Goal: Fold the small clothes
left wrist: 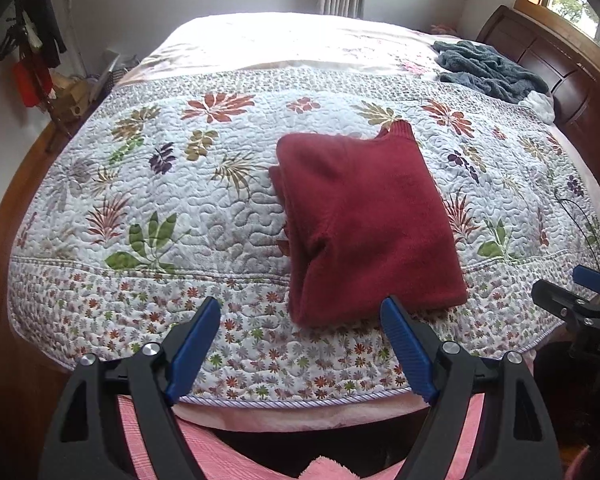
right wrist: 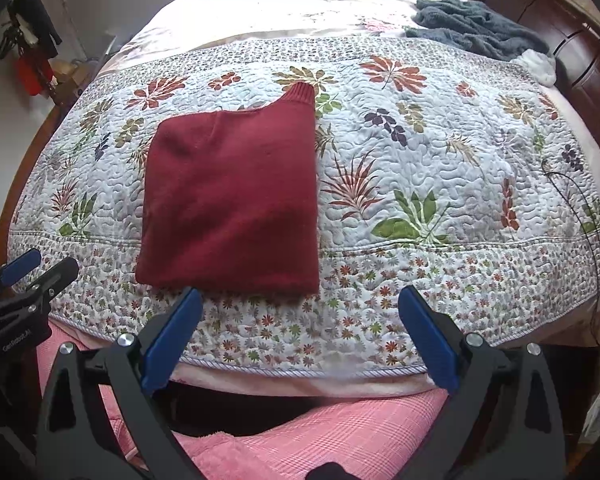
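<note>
A dark red sweater [left wrist: 364, 220] [right wrist: 232, 200] lies folded into a rectangle on the floral quilt [left wrist: 180, 216] [right wrist: 420, 152], its ribbed cuff or collar poking out at the far corner. My left gripper [left wrist: 300, 316] hovers open just short of the sweater's near edge, nothing between its blue pads. My right gripper [right wrist: 300, 304] is also open and empty, near the sweater's near right corner. Each gripper shows in the other's view: the right one at the right edge [left wrist: 576, 292], the left one at the left edge [right wrist: 36, 268].
A grey-blue fleece garment [left wrist: 492, 68] [right wrist: 476, 28] is bunched at the far right by the wooden headboard [left wrist: 560, 76]. A pink blanket [right wrist: 340, 432] hangs below the quilt's near edge. Clothes hang on a rack [left wrist: 32, 52] at the far left wall.
</note>
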A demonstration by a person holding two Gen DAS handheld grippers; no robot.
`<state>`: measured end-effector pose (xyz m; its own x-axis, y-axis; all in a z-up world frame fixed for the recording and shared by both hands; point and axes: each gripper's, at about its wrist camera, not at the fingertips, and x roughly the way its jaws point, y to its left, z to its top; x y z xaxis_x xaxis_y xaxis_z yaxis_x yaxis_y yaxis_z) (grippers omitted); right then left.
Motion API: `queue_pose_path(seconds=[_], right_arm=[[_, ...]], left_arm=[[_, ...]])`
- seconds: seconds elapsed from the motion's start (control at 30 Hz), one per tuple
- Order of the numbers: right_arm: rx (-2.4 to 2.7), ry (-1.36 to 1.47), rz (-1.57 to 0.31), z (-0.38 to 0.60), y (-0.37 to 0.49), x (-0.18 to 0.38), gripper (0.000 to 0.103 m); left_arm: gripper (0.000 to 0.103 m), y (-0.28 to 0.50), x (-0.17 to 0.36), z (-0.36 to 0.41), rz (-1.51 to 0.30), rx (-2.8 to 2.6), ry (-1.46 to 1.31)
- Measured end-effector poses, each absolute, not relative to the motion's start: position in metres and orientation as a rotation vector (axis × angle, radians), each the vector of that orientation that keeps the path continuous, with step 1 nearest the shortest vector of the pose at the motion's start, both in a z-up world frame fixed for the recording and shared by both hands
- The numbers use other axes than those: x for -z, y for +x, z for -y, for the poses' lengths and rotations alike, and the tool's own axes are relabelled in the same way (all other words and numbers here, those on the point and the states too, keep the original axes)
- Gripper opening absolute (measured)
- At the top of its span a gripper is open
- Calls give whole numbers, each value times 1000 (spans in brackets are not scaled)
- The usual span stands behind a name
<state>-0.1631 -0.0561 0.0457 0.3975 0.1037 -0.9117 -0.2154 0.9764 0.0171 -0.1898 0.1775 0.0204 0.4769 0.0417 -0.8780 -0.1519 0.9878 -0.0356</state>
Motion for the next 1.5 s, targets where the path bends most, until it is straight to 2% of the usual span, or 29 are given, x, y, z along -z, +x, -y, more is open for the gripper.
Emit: queue_pose_path(seconds=[1.5], right_arm=[[-203,-80,-1175,60,-152,-36,98]], left_arm=[[83,-182,-9,-172,-1103,-132,-71]])
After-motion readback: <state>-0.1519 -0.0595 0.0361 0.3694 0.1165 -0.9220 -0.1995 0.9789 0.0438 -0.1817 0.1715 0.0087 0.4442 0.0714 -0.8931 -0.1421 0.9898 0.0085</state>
